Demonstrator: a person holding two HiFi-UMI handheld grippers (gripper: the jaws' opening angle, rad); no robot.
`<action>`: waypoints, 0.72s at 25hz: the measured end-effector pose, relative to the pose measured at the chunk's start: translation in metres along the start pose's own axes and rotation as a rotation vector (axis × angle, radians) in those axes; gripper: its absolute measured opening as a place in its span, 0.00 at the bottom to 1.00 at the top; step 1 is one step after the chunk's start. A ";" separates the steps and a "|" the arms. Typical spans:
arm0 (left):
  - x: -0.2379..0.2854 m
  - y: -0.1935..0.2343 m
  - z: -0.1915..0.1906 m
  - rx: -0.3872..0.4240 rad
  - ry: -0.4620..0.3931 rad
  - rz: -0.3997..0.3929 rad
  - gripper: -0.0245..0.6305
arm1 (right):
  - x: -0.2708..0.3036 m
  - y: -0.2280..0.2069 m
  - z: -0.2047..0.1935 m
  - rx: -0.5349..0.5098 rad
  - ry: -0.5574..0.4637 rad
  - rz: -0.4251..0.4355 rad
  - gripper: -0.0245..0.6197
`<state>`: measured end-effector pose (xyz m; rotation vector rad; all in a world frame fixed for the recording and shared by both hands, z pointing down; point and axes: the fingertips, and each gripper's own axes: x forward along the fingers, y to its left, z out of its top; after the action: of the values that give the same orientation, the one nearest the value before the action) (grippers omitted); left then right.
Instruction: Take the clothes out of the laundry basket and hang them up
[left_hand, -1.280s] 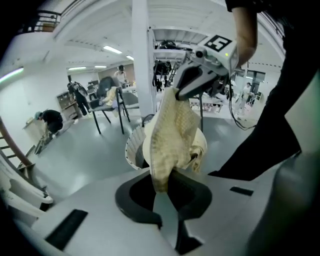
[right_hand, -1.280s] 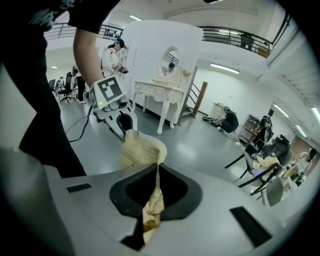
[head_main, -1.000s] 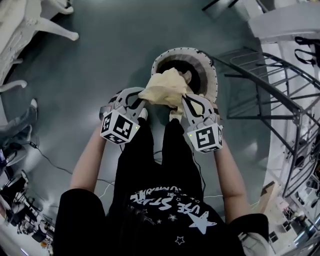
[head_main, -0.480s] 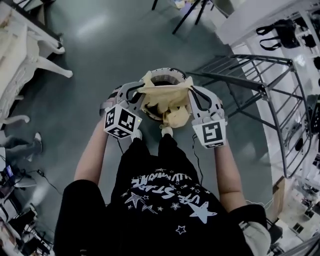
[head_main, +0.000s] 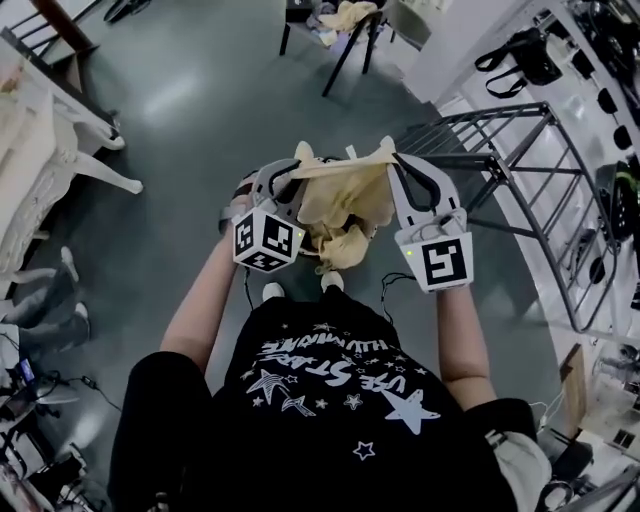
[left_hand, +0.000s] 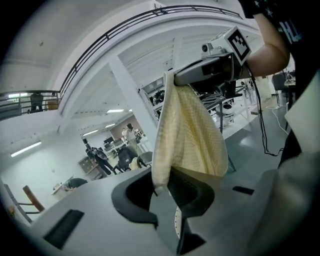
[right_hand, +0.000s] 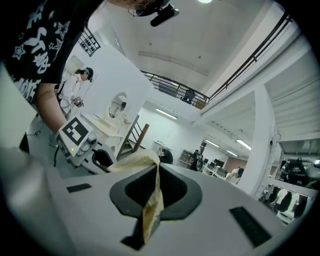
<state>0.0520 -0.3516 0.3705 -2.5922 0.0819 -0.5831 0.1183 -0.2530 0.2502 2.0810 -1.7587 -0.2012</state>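
A pale yellow garment (head_main: 345, 200) hangs stretched between my two grippers in front of my chest. My left gripper (head_main: 292, 172) pinches its left top edge. Its jaws have just been opening a little, with the fabric (left_hand: 187, 135) still caught between them. My right gripper (head_main: 392, 158) is shut on the other top edge, and a fold of cloth (right_hand: 150, 200) runs down between its pads. The left gripper view shows the right gripper (left_hand: 202, 72) holding the cloth's far corner. No laundry basket shows in any view.
A grey metal drying rack (head_main: 500, 170) stands to the right, close to the right gripper. A chair with clothes on it (head_main: 345, 20) stands ahead. White furniture (head_main: 60, 130) lines the left side. A cable (head_main: 385, 295) trails on the grey floor by my feet.
Both grippers have risen with the yellow garment, lifting it from the basket and spreading it between them. The basket has dropped out of sight behind the cloth.
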 end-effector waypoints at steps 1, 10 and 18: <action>0.001 -0.003 0.003 -0.011 -0.012 -0.007 0.19 | -0.002 -0.002 0.006 -0.004 -0.012 -0.002 0.06; 0.015 -0.042 -0.011 -0.065 -0.014 -0.233 0.51 | -0.025 -0.007 0.034 -0.061 -0.041 0.025 0.06; 0.022 -0.088 -0.011 -0.093 -0.022 -0.429 0.53 | -0.043 -0.001 0.053 -0.108 -0.056 0.009 0.06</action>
<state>0.0632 -0.2821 0.4286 -2.7186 -0.4757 -0.7124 0.0917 -0.2226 0.1955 2.0095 -1.7487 -0.3476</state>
